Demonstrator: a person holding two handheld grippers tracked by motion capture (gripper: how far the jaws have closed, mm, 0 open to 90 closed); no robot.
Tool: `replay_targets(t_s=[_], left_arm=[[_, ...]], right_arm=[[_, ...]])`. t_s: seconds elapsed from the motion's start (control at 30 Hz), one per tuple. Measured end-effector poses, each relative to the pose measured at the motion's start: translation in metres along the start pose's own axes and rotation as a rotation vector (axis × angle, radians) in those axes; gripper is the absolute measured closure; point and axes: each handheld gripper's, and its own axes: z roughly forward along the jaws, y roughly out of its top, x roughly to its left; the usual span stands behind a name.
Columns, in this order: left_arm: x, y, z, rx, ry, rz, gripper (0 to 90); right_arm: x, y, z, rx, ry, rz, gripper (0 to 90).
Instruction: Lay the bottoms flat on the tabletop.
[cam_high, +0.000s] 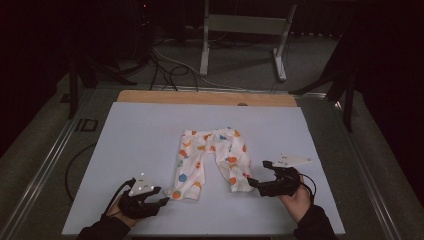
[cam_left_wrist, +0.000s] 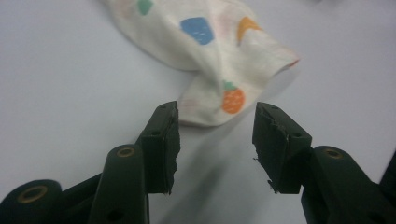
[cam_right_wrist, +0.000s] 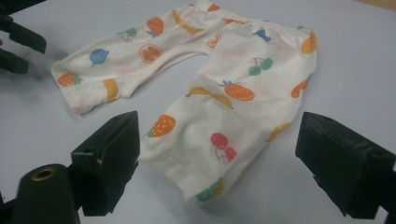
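White sheet covers my desk, and the fruit-print baby trousers lie flat at its centre, waistband toward twelve o'clock, legs toward six. I judge I'm at the grasping step, one claw per leg hem. My right claw stands released at four o'clock, astride its hem. My left claw at seven o'clock is released too, just short of its hem; next I should ease forward and pinch. No containers here.

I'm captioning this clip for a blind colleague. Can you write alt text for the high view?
Small white fruit-print trousers lie flat on a pale table. A hand-held gripper sits at each leg end, left and right, both open and holding nothing.
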Motion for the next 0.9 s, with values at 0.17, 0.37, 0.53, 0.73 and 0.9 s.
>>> replay_targets(t_s=[0.17,0.37,0.53,0.73,0.9], left_arm=[[0.018,0.001,0.002,-0.022,-0.003,-0.035,59.2],[0.03,0.008,0.017,-0.009,-0.034,-0.071,62.0],[0.026,0.01,0.027,0.032,-0.051,-0.049,63.3],[0.014,0.009,0.032,0.09,-0.033,0.04,71.7],[0.011,0.011,0.031,0.132,-0.073,0.025,79.5]], right_arm=[[0.0,-0.001,0.002,0.006,0.001,0.0,13.9],[0.001,-0.001,0.005,0.016,0.004,-0.006,13.9],[0.002,-0.002,0.007,0.024,0.003,-0.014,13.8],[-0.001,-0.003,0.007,0.022,-0.002,-0.004,13.9],[-0.001,-0.003,0.005,0.018,-0.006,-0.007,13.9]])
